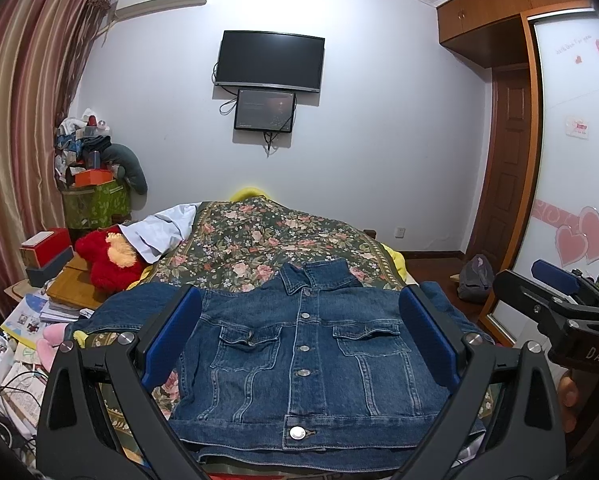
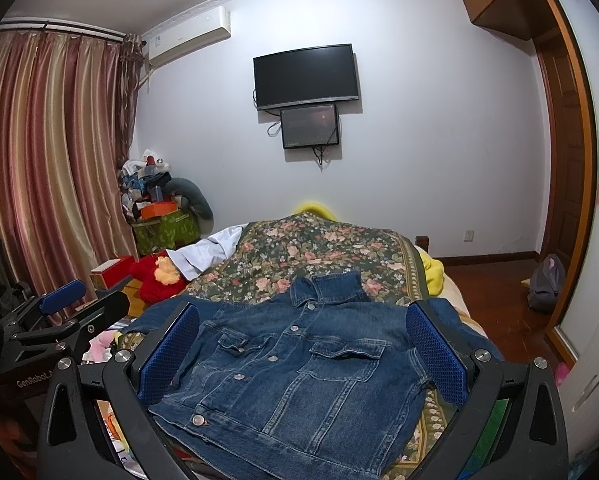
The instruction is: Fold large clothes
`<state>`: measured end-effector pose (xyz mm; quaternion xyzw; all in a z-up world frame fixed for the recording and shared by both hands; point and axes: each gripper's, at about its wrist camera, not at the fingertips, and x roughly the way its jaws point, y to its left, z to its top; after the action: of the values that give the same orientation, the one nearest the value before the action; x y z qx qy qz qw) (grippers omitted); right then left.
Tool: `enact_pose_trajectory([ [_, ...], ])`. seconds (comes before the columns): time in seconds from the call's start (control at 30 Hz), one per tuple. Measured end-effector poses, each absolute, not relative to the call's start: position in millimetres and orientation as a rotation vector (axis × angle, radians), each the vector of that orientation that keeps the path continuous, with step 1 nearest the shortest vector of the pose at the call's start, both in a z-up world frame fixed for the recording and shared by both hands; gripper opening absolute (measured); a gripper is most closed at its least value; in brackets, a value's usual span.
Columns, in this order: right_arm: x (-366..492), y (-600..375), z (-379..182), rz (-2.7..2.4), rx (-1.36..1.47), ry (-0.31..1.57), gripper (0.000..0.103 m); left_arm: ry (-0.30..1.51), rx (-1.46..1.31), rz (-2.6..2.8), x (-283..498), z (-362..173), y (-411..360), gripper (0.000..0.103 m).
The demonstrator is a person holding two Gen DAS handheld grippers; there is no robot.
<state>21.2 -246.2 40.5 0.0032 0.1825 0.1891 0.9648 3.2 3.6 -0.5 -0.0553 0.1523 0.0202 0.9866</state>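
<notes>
Denim jacket [image 1: 303,360] lies flat, front side up and buttoned, on the near end of the bed [image 1: 259,240], collar toward the far wall, sleeves spread out to left and right. Left claw [image 1: 299,344] hovers over the jacket with its blue pads [image 1: 171,340] spread wide — nothing held. Right claw [image 2: 303,356] same: fingers wide apart above the jacket, empty, and it also shows at the right edge of the left wrist view. Bed carries a floral cover [image 2: 319,248]; a red plush toy [image 1: 107,258] sits left of it, a TV [image 1: 269,60] hangs on the far wall.
</notes>
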Motion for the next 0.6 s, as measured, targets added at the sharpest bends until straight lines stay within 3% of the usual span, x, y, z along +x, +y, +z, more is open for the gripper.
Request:
enact_pose_trajectory([
  [0.3,62,-224,32,0.385,-0.007,0.404,0.103,0.327,-0.119,0.08,33,-7,30,0.1],
  [0.6,140,-181,15,0.4,-0.002,0.487,0.103,0.392,-0.211,0.258,83,-31,110,0.1],
])
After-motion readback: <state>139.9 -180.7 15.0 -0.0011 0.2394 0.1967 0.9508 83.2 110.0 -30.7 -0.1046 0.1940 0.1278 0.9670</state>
